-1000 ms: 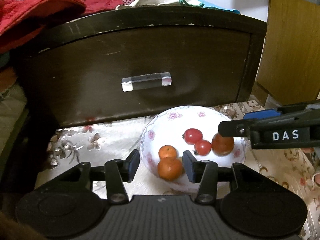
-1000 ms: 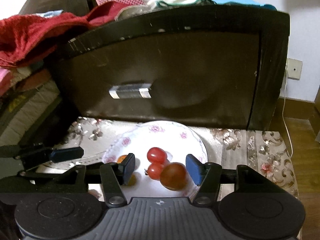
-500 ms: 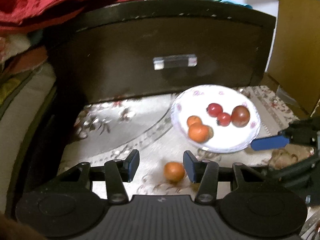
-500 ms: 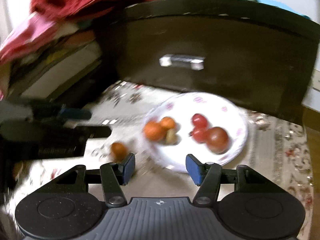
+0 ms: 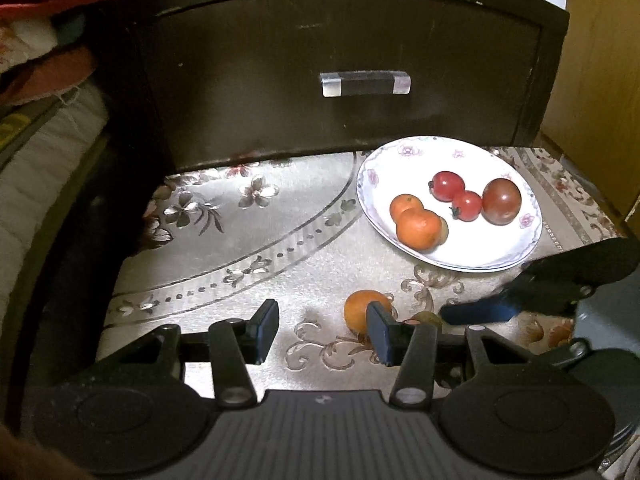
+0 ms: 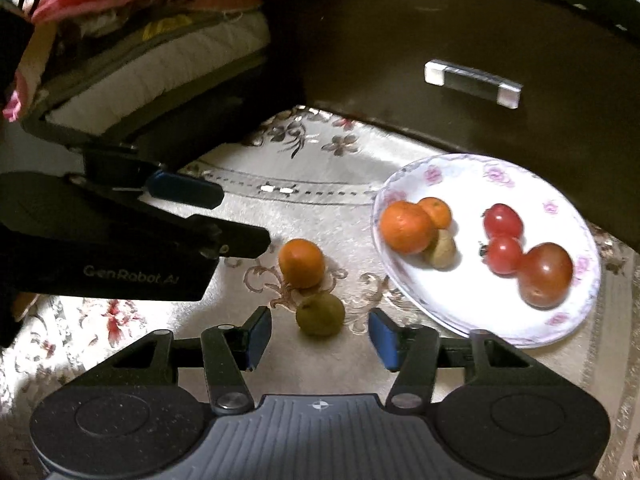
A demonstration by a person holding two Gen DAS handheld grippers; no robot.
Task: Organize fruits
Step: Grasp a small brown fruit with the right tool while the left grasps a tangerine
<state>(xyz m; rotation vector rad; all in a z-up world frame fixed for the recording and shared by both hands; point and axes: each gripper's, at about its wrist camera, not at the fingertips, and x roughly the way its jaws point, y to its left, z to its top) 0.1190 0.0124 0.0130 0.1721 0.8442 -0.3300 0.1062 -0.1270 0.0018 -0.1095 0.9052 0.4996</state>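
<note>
A white flowered plate holds two oranges, a small brownish fruit, two small red tomatoes and a larger dark tomato. On the cloth in front lie a loose orange and a green-brown fruit. My left gripper is open, the loose orange just inside its right finger. My right gripper is open with the green-brown fruit between its fingertips, untouched.
A dark wooden drawer front with a clear handle stands behind the plate. Folded cloths and bedding pile up at the left. A flowered tablecloth covers the table. A yellow wooden cabinet is at the right.
Both grippers have pulled back from the plate and lowered toward the cloth in front of it. The loose orange and green-brown fruit now lie near the fingers. Both stay open.
</note>
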